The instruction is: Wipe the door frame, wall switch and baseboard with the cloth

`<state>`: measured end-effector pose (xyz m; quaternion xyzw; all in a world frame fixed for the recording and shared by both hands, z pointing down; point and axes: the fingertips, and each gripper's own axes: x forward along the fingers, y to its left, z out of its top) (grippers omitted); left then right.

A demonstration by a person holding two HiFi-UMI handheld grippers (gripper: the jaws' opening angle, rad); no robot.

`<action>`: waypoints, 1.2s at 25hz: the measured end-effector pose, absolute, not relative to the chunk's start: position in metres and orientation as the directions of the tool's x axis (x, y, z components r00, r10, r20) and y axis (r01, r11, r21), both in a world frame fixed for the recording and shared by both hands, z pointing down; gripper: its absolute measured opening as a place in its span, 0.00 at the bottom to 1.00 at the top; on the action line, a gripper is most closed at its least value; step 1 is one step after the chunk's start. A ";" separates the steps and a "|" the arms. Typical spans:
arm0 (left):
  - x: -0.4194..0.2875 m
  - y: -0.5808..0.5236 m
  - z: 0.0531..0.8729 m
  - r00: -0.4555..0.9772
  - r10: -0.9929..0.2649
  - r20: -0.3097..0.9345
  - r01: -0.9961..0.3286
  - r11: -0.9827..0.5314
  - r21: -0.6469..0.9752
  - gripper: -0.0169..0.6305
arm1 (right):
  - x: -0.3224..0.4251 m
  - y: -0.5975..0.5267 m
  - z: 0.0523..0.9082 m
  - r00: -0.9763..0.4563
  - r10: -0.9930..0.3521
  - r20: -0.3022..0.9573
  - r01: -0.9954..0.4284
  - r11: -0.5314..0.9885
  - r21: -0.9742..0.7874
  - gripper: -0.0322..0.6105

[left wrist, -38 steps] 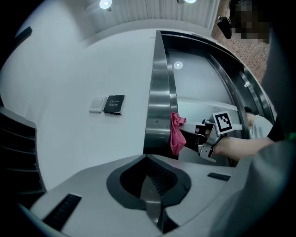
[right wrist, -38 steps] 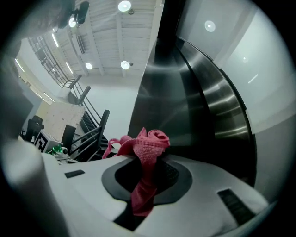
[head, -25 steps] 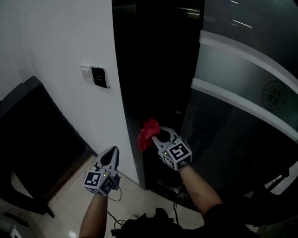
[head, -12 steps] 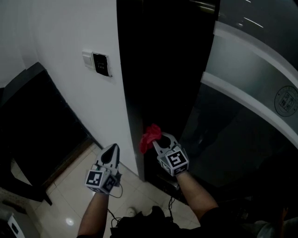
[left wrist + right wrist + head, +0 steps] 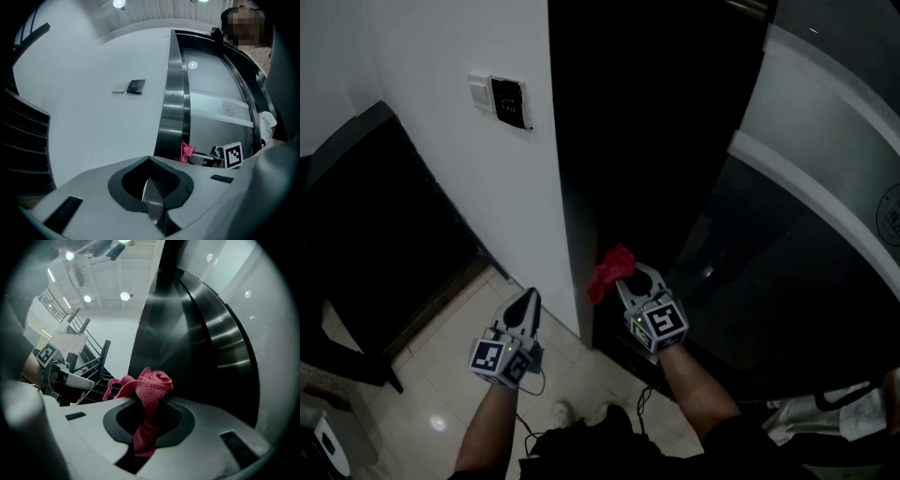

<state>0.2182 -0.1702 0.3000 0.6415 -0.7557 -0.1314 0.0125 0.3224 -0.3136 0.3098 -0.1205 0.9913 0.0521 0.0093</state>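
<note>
My right gripper [image 5: 623,274] is shut on a red cloth [image 5: 608,270], whose bunched end presses against the low part of the dark door frame [image 5: 619,141]. In the right gripper view the cloth [image 5: 146,394] sticks up from between the jaws, right at the dark metal frame [image 5: 187,348]. My left gripper [image 5: 525,300] hangs shut and empty in front of the white wall [image 5: 441,169], left of the frame. The wall switch [image 5: 510,101] sits high on that wall; it shows as a small dark plate [image 5: 136,86] in the left gripper view.
A dark panel or railing [image 5: 375,225] runs along the wall's left side down to the tiled floor [image 5: 441,403]. A glass door with a frosted band [image 5: 806,187] stands right of the frame. A black cable and dark things [image 5: 581,441] lie on the floor by my feet.
The right gripper and red cloth have slid down the door frame, toward the floor. The left gripper has held about the same place.
</note>
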 end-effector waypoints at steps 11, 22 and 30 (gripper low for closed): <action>0.213 -0.168 0.341 -0.185 -0.978 -0.096 -0.949 0.152 0.275 0.02 | 0.323 -0.312 0.383 -0.954 -0.281 0.104 -0.277 0.959 0.058 0.13; 0.207 -0.163 0.361 -0.183 -0.982 -0.035 -0.948 0.167 0.271 0.02 | 0.326 -0.306 0.435 -0.929 -0.291 0.228 -0.295 0.955 0.018 0.13; 0.210 -0.178 0.334 -0.131 -0.989 -0.065 -0.967 0.114 0.227 0.02 | 0.340 -0.309 0.399 -0.932 -0.325 0.164 -0.322 0.946 0.045 0.13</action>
